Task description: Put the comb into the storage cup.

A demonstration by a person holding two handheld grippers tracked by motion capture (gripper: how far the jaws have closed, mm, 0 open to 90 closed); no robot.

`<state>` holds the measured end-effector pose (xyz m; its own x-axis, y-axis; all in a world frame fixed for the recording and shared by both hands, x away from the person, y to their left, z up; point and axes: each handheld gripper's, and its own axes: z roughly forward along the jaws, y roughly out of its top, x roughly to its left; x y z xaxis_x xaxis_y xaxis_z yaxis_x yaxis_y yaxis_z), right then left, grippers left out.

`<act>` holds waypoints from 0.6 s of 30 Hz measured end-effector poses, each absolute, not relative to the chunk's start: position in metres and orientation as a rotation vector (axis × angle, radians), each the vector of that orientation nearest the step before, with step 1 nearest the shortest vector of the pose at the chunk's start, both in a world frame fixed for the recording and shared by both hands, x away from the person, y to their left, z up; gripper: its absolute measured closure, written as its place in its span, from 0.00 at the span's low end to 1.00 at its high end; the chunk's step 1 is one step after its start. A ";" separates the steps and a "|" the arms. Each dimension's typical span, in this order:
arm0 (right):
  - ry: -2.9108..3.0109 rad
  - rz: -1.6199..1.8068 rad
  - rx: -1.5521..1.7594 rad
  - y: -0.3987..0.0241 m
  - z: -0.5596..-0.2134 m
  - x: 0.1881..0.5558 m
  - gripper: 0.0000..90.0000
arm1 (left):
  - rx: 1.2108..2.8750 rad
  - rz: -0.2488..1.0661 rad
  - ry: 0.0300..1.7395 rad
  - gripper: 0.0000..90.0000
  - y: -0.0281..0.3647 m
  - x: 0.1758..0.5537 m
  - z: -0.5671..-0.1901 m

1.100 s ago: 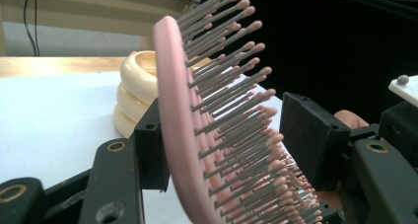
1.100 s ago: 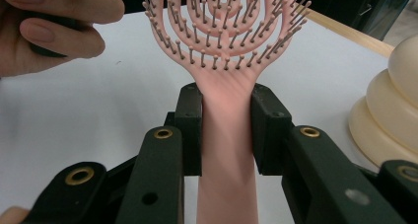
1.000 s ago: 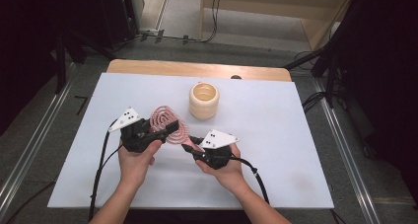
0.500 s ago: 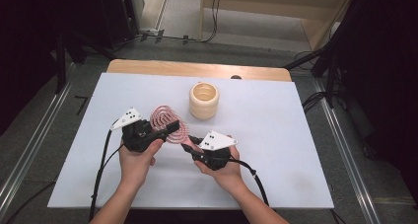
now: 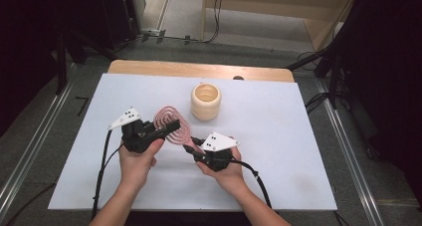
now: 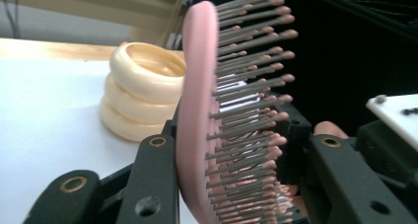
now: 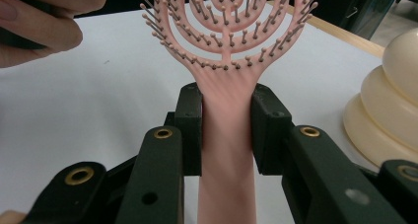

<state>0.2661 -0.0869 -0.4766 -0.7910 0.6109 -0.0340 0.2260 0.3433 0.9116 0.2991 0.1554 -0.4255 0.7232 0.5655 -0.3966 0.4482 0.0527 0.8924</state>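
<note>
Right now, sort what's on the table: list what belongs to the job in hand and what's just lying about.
In the job:
- pink hairbrush
- left gripper, shut on the brush head
- right gripper, shut on the handle

Lying about:
- cream ringed holder, untouched
- white table cover

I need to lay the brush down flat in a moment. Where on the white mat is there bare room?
The white mat is bare to the right of the ribbed cream holder, out to the mat's right edge, and along its left strip beyond the left tool. It is crowded in the middle, where both tools grip the pink brush, the right tool on its handle, just in front of the holder.
</note>
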 end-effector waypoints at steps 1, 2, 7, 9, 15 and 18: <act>2.245 1.436 0.735 -0.087 -0.477 0.266 0.75 | 1.571 0.098 0.839 0.71 0.155 0.299 -0.425; 2.243 1.441 0.732 -0.087 -0.477 0.267 0.75 | 1.565 0.096 0.834 0.72 0.155 0.298 -0.425; 2.239 1.468 0.729 -0.088 -0.477 0.268 0.68 | 1.557 0.116 0.813 0.73 0.157 0.297 -0.423; 2.265 1.497 0.737 -0.090 -0.478 0.270 0.53 | 1.552 0.117 0.806 0.73 0.159 0.297 -0.422; 2.272 1.549 0.744 -0.093 -0.476 0.273 0.34 | 1.539 0.157 0.795 0.73 0.163 0.295 -0.420; 2.273 1.578 0.741 -0.095 -0.473 0.273 0.22 | 1.538 0.177 0.782 0.73 0.164 0.294 -0.418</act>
